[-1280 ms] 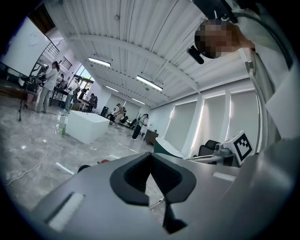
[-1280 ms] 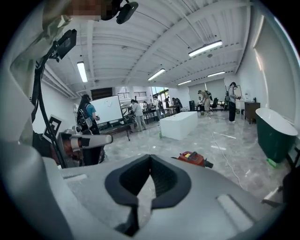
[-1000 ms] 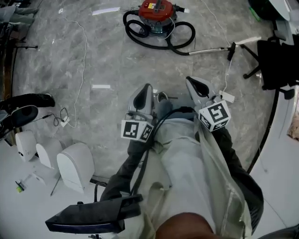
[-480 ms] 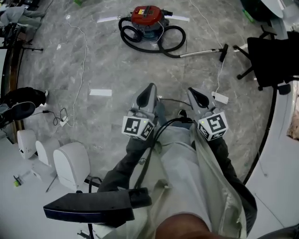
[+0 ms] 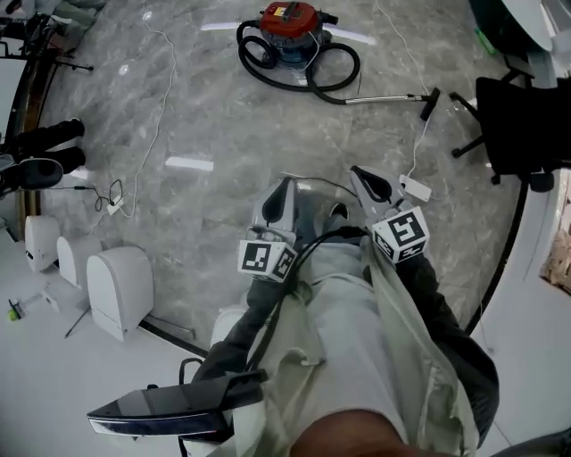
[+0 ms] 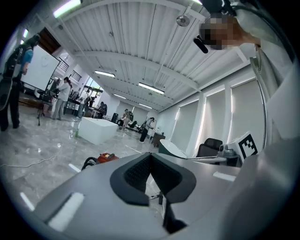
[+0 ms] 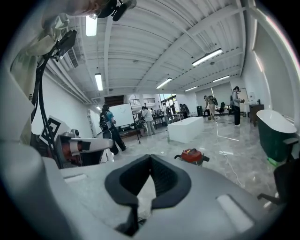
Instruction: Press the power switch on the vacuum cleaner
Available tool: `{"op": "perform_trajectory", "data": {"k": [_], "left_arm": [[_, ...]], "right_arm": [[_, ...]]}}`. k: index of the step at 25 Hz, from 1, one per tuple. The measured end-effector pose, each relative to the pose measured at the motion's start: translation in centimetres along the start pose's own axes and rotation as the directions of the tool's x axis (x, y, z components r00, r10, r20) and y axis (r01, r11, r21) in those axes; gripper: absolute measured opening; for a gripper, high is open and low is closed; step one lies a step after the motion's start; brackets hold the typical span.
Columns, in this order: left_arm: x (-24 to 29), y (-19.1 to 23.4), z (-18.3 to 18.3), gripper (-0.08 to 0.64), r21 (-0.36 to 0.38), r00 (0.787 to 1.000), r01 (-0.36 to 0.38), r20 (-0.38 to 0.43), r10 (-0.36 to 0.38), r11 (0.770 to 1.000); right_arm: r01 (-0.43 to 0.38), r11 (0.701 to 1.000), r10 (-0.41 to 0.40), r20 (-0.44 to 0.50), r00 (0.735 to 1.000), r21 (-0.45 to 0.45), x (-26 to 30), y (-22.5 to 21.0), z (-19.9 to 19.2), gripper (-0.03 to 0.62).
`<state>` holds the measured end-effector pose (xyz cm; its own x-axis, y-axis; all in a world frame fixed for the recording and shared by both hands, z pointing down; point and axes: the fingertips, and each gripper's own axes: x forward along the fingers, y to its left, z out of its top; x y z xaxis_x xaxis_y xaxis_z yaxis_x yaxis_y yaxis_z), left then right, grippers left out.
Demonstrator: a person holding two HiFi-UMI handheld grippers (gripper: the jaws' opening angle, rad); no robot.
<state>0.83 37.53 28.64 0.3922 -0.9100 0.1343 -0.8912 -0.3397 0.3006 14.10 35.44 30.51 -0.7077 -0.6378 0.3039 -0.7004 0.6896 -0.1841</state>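
Note:
The red vacuum cleaner [image 5: 292, 22] stands on the grey marble floor far ahead, ringed by its black hose [image 5: 335, 78]. Its metal wand [image 5: 393, 98] lies to the right. My left gripper [image 5: 278, 198] and right gripper [image 5: 370, 183] hang side by side in front of the person's legs, well short of the vacuum. Both are shut with nothing between the jaws. The left gripper view shows the shut left gripper [image 6: 150, 154] and the vacuum [image 6: 107, 157] small beyond it. In the right gripper view the vacuum [image 7: 192, 155] sits past the right gripper [image 7: 151, 157].
A black office chair [image 5: 517, 125] stands at the right beside a white desk edge. White rounded units [image 5: 119, 290] line the lower left. Thin cables [image 5: 161, 80] and a power strip [image 5: 415, 188] lie on the floor. People stand far off in both gripper views.
The head view has shifted slightly as the person moves; the white units slid left. Both grippers stay shut and side by side, and the vacuum remains far ahead.

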Motion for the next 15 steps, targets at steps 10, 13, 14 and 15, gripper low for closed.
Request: {"op": "perform_trajectory", "data": {"k": [10, 13, 14, 15], "left_arm": [[-0.9, 1.9, 2.2, 0.003, -0.004, 0.999, -0.033, 0.006, 0.033, 0.999], [-0.3, 1.8, 2.3, 0.003, 0.0, 1.0, 0.0, 0.002, 0.0, 1.0], [0.0, 2.0, 2.4, 0.003, 0.002, 1.0, 0.01, 0.003, -0.01, 1.0], [0.2, 2.1, 2.4, 0.003, 0.005, 1.0, 0.019, 0.004, -0.019, 1.0]], "right_arm": [[0.001, 1.0, 0.001, 0.061, 0.998, -0.024, 0.6, 2.1, 2.8, 0.002], [0.02, 1.0, -0.018, 0.065, 0.998, -0.019, 0.6, 1.9, 3.0, 0.002], [0.025, 1.0, -0.024, 0.068, 0.997, -0.018, 0.7, 1.9, 3.3, 0.002], [0.029, 0.999, -0.028, 0.071, 0.997, -0.019, 0.8, 2.0, 3.5, 0.002]]}}
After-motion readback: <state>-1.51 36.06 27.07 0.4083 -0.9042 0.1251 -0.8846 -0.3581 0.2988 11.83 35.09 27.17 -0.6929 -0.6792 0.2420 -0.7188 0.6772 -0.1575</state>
